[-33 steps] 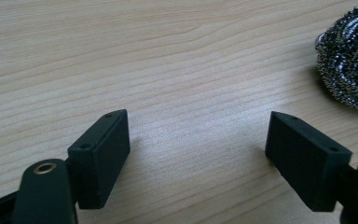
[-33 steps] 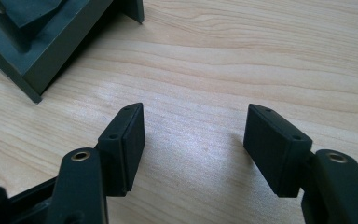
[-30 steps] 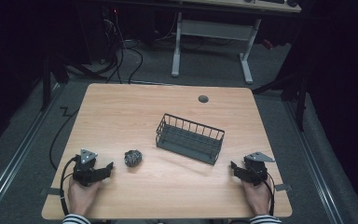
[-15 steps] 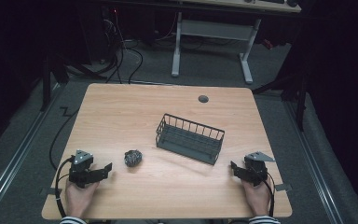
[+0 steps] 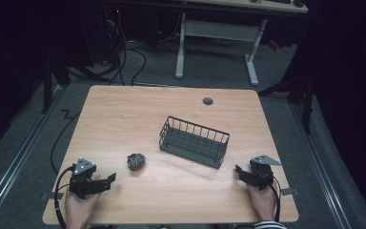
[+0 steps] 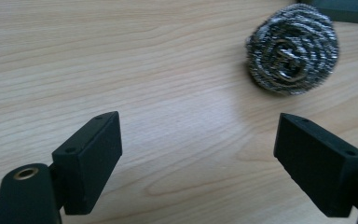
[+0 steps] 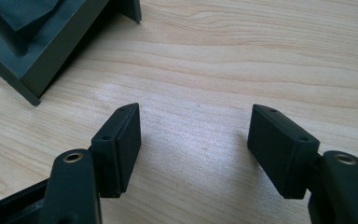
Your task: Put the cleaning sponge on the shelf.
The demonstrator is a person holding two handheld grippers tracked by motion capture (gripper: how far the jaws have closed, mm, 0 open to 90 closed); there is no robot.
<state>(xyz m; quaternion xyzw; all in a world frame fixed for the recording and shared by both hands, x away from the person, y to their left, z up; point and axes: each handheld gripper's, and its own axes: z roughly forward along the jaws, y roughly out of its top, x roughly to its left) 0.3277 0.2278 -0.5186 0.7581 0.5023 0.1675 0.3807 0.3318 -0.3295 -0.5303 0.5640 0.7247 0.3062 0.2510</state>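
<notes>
A round steel wool scourer (image 5: 136,161) lies on the wooden table (image 5: 124,119), left of a dark wire basket (image 5: 194,141). My left gripper (image 5: 108,180) rests near the front left edge, open, its jaws pointing right toward the scourer with a gap between. In the left gripper view the scourer (image 6: 292,48) lies ahead and to the right of the open gripper (image 6: 209,163). My right gripper (image 5: 239,171) sits open at the front right, just right of the basket's near end. The right gripper view shows its wide jaws over bare wood, with the basket's corner (image 7: 51,42) at upper left.
A small grey cable grommet (image 5: 208,100) sits in the table near the far edge. Cables trail off the table's left side. Beyond the table stands a white desk frame (image 5: 219,33) on dark floor.
My left gripper has swung its jaws to the right, toward the scourer, and slid slightly toward the table's front. The right gripper has stayed put.
</notes>
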